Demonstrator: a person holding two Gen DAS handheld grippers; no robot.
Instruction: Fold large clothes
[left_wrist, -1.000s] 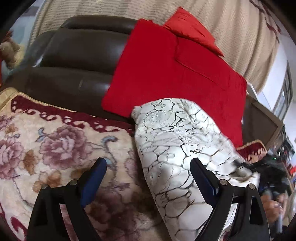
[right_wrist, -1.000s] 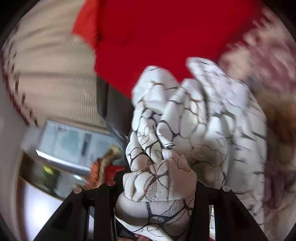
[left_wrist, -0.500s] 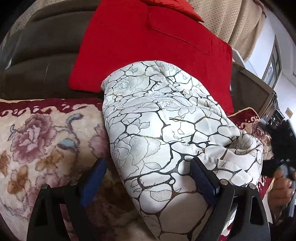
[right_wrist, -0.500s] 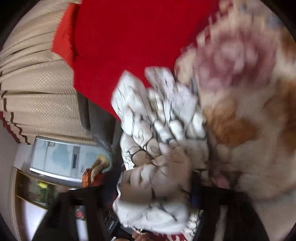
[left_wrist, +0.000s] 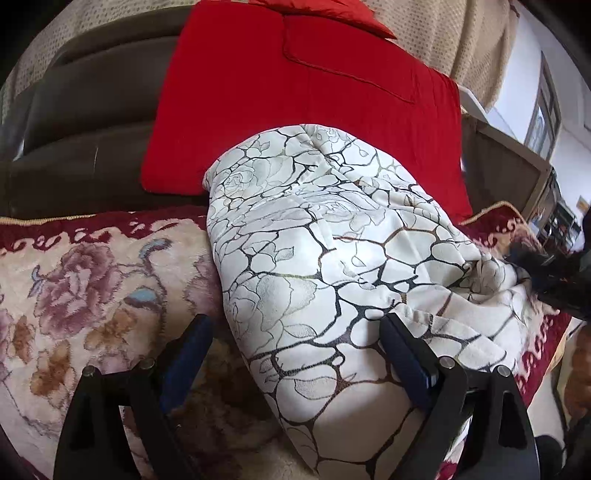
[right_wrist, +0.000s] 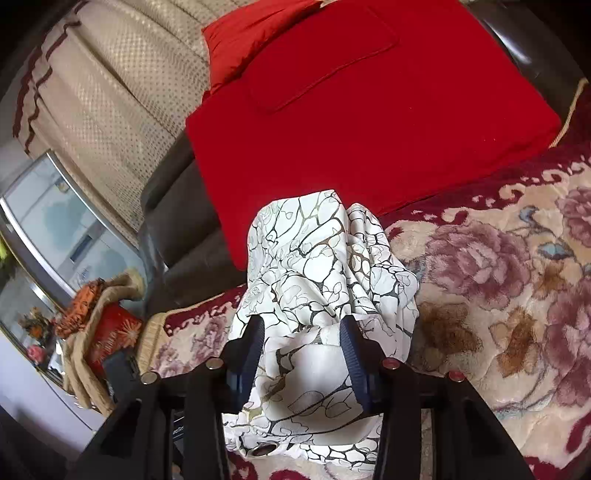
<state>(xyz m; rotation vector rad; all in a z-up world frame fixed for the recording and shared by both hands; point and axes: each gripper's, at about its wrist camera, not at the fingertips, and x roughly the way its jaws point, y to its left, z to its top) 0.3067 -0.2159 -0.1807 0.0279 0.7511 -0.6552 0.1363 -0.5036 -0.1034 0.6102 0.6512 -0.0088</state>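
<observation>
A white garment with a black crackle and rose print (left_wrist: 325, 258) lies bunched on a floral blanket (left_wrist: 81, 295) over a sofa. My left gripper (left_wrist: 295, 354) is open; its jaws stand wide, the garment's near end lies between them, and the right finger (left_wrist: 406, 362) rests against the cloth. My right gripper (right_wrist: 301, 354) is shut on a bunched end of the same garment (right_wrist: 317, 266), with cloth filling the gap between its blue pads. In the left wrist view the right gripper's black body (left_wrist: 554, 280) shows at the garment's far right end.
A red cushion (left_wrist: 303, 96) leans on the dark leather sofa back (left_wrist: 85, 107) right behind the garment. A beige curtain (right_wrist: 107, 96) hangs behind. At the left in the right wrist view there is a window (right_wrist: 48, 221) and a side table with red and orange items (right_wrist: 99, 325).
The left gripper has moved in over the garment's near end, staying open. The right gripper has swung round with the cloth still held, lowering it onto the blanket.
</observation>
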